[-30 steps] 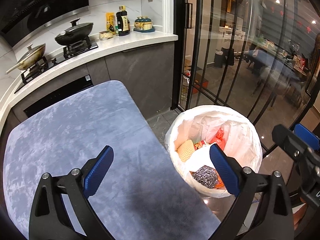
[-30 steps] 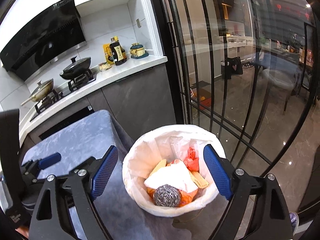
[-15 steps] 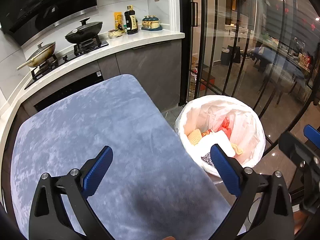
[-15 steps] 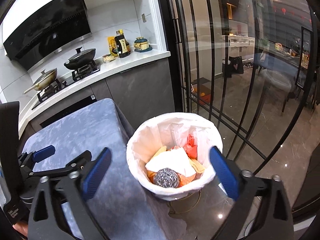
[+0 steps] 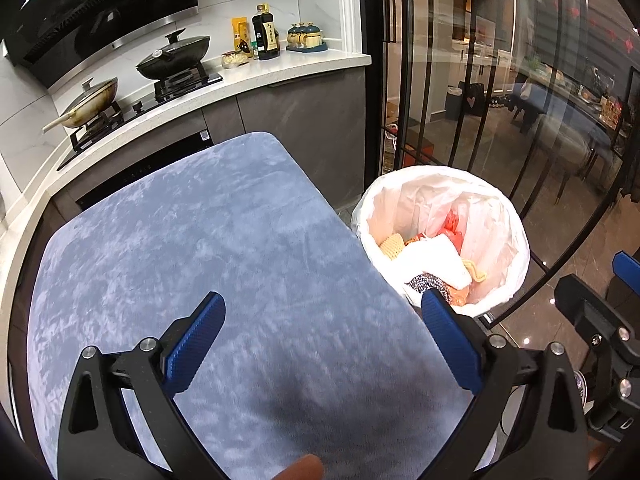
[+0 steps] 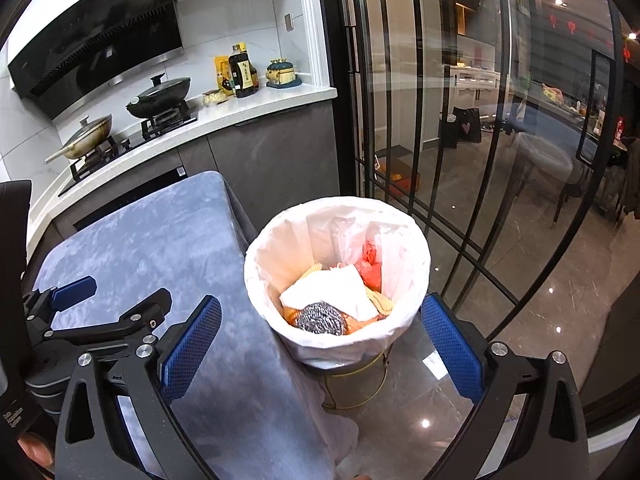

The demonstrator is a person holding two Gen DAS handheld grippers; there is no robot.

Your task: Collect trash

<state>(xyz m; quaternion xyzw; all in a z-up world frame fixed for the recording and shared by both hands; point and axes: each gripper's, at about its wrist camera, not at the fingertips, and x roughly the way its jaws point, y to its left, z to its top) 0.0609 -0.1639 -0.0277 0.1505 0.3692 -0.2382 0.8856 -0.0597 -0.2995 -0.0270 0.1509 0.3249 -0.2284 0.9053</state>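
Observation:
A trash bin [image 6: 280, 240] lined with a white bag stands on the floor beside the table; it also shows in the left wrist view [image 5: 516, 232]. Inside lie a steel wool scrubber [image 6: 320, 318], a white paper towel [image 6: 332, 286], red wrappers [image 6: 370, 266] and yellow sponge pieces. My left gripper [image 5: 322, 344] is open and empty above the blue-grey tablecloth [image 5: 200, 248]. My right gripper [image 6: 320, 346] is open and empty, held above the near rim of the bin. The left gripper shows in the right wrist view [image 6: 116, 300].
A kitchen counter [image 5: 248, 76] with two pans on a stove, bottles and jars runs along the back. Black-framed glass doors [image 6: 460, 120] stand right of the bin. The bin sits on a gold wire stand [image 6: 356, 384] on glossy floor.
Both grippers have drawn back and up from the bin, so the bin looks smaller and further away. Both stay open and empty.

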